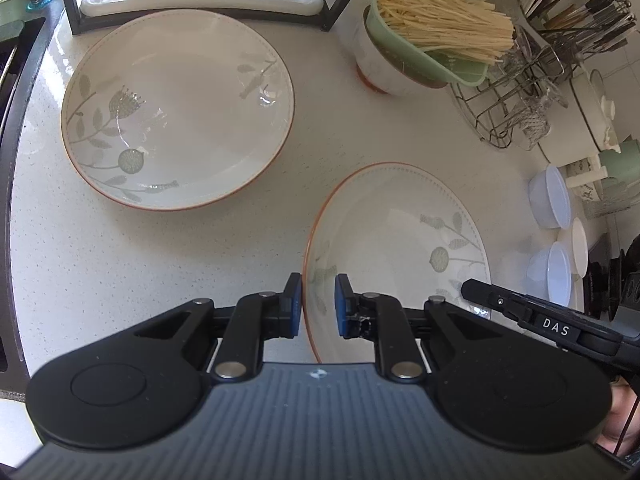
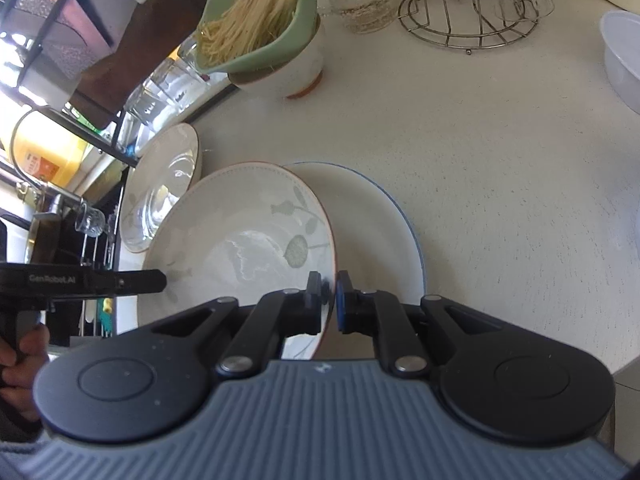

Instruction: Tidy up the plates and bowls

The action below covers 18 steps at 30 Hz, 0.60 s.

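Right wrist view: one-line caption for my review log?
Right gripper clamps the rim of a floral plate tilted above a blue-rimmed plate.

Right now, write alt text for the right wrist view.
The right gripper has its jaws closed on the rim of a leaf-patterned plate, lifted at a tilt above a blue-rimmed plate on the white counter. Behind, a green strainer of noodles sits in a bowl.

I've got 2 plates on the speckled stone counter [image 1: 160, 280]: the far floral ceramic plate [image 1: 178, 110] sits left, in front of the black metal rack [image 1: 200, 4], and the near floral ceramic plate [image 1: 396, 256] right, overlapping a blue-rimmed plate [image 2: 380, 232].
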### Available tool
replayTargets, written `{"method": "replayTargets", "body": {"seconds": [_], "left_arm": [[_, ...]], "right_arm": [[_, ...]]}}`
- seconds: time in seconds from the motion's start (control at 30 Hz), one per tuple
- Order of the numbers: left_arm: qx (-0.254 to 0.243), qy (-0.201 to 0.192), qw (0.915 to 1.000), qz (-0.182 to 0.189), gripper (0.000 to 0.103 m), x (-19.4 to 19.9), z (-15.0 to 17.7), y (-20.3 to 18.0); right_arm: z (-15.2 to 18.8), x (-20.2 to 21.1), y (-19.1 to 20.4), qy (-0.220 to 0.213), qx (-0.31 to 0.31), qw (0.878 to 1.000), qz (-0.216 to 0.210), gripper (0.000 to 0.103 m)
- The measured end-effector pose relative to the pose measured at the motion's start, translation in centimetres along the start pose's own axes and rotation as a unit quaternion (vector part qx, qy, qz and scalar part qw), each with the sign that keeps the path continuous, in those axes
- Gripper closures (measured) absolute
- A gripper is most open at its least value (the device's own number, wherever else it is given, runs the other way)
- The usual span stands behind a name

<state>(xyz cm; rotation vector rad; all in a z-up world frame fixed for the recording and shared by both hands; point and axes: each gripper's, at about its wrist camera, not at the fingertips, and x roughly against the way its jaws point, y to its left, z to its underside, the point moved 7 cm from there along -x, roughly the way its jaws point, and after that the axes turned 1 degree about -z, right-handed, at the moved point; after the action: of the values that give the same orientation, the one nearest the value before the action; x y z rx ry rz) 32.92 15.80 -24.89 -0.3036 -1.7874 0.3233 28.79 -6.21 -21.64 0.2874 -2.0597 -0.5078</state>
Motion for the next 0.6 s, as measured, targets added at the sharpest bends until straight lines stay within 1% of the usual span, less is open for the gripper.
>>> {"method": "replayTargets", "body": {"seconds": [0.1, 0.2, 0.27, 0.37, 0.47, 0.6], "left_arm": [[-0.006, 0.006, 0.9999, -0.013, 0.084, -0.3, 0.1, -0.2], [-0.012, 0.012, 0.9993, -0.032, 0.084, -0.8, 0.4, -0.4], [-0.017, 0.014, 0.9992, -0.035, 0.084, -0.9, 0.6, -0.5], [-0.021, 0.014, 0.9988, -0.042, 0.084, -1.1, 0.5, -0.8], [-0.033, 0.013, 0.9978, -0.056, 0.084, -1.8, 0.5, -1.5], [-0.034, 0.008, 0.9971, -0.068, 0.084, -2.3, 0.7, -2.3]], "right_arm": [[0.0, -0.2, -0.1, 0.007, 0.009, 1.0, 0.004, 0.091], [0.2, -0.5, 0.7, 0.016, 0.051, 0.998, 0.02, 0.089], [0.3, -0.9, 0.9, 0.02, 0.078, 0.996, 0.033, 0.088], [0.3, -1.3, 0.8, 0.023, 0.097, 0.994, 0.04, 0.086], [0.2, -1.3, 0.6, 0.017, 0.11, 0.993, 0.051, 0.085], [-0.1, -1.3, 0.0, 0.007, 0.118, 0.991, 0.067, 0.084]]}}
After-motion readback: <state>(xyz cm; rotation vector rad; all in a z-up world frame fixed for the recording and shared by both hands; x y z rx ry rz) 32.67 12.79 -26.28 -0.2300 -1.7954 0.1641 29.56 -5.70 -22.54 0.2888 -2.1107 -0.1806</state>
